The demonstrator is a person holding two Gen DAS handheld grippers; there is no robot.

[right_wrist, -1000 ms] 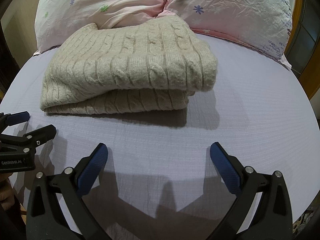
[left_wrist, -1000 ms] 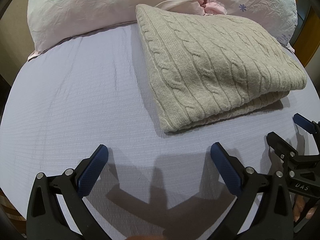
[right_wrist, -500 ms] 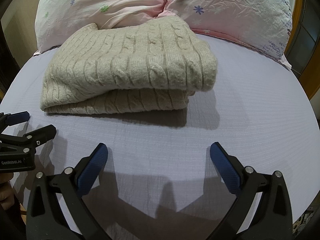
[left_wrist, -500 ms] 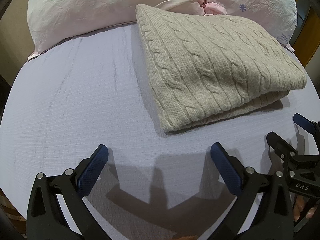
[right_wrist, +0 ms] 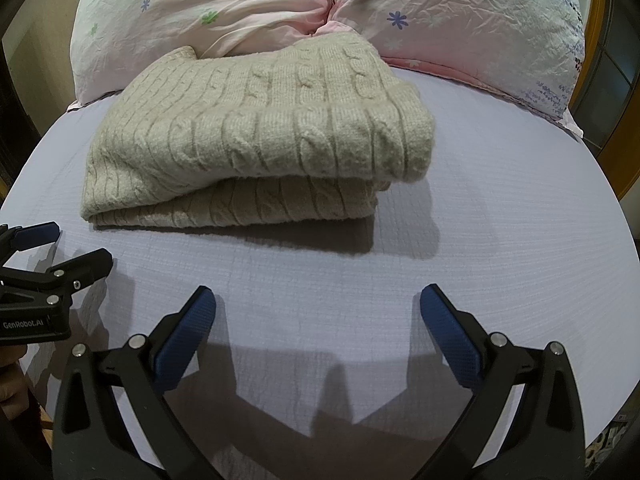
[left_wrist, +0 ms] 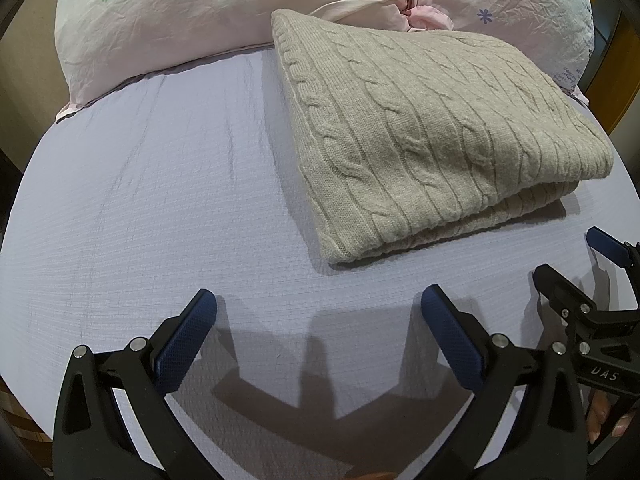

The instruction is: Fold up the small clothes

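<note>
A beige cable-knit sweater (left_wrist: 432, 140) lies folded in a thick rectangle on the lilac bed sheet (left_wrist: 160, 200), its far edge against the pillows. In the right wrist view the same sweater (right_wrist: 256, 132) shows its folded layers stacked. My left gripper (left_wrist: 320, 308) hovers open over bare sheet, short of the sweater's near left corner. Over the sheet in front of the sweater, my right gripper (right_wrist: 318, 304) is open too, with nothing between its blue pads. Each gripper shows at the other view's edge: the right gripper (left_wrist: 576, 256) and the left gripper (right_wrist: 68, 248).
Two pink floral pillows (right_wrist: 248, 8) (right_wrist: 480, 24) line the head of the bed behind the sweater. A wooden frame (right_wrist: 600, 60) stands at the right edge. Bare sheet stretches left of the sweater and to its right (right_wrist: 500, 200).
</note>
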